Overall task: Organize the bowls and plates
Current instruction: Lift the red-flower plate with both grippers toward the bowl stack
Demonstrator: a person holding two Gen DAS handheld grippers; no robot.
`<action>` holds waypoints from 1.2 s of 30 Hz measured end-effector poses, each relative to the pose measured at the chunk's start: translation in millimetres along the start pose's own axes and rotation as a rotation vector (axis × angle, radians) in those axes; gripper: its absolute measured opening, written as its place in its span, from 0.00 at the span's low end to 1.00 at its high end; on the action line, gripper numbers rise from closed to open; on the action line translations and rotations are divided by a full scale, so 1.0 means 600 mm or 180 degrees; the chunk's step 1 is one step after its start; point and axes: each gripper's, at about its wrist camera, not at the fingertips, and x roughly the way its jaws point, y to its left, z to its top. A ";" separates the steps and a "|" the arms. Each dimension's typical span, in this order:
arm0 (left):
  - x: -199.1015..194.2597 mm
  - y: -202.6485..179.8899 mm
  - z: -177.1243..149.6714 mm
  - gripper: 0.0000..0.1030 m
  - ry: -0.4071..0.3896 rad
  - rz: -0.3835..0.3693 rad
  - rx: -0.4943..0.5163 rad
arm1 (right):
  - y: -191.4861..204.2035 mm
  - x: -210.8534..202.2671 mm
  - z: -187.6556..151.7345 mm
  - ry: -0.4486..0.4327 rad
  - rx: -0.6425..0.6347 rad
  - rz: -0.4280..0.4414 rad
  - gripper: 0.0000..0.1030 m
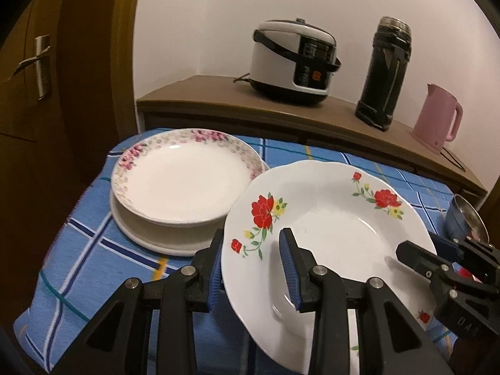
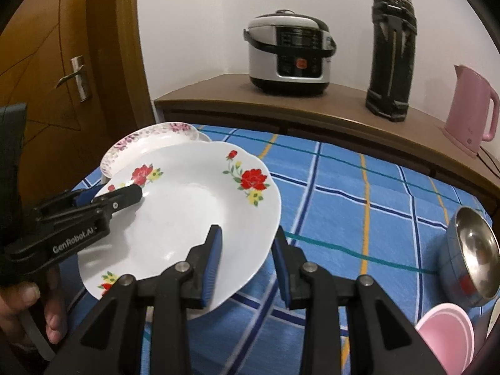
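Note:
A white deep plate with red flowers hangs tilted above the blue checked tablecloth. My left gripper is shut on its left rim, one finger inside the plate and one outside. My right gripper is shut on the opposite rim. Each gripper also shows in the other's view: the right gripper at the far right, the left gripper at the left. Behind and to the left, a pink-flowered plate lies on top of a plain white plate.
A steel bowl lies on its side at the table's right edge, with a pink bowl in front of it. A sideboard behind bears a rice cooker, a black flask and a pink kettle. A wooden door stands left.

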 end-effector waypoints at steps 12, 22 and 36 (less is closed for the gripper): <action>-0.012 0.026 0.025 0.36 -0.0133 0.0085 -0.0106 | 0.030 -0.006 0.047 -0.0209 -0.0141 0.0030 0.32; -0.017 0.046 0.048 0.36 -0.0206 0.0195 -0.0103 | 0.052 0.004 0.090 -0.0380 -0.0191 0.0029 0.32; -0.033 0.082 0.087 0.36 -0.0361 0.0285 -0.0145 | 0.085 0.007 0.140 -0.0534 -0.0267 0.0058 0.32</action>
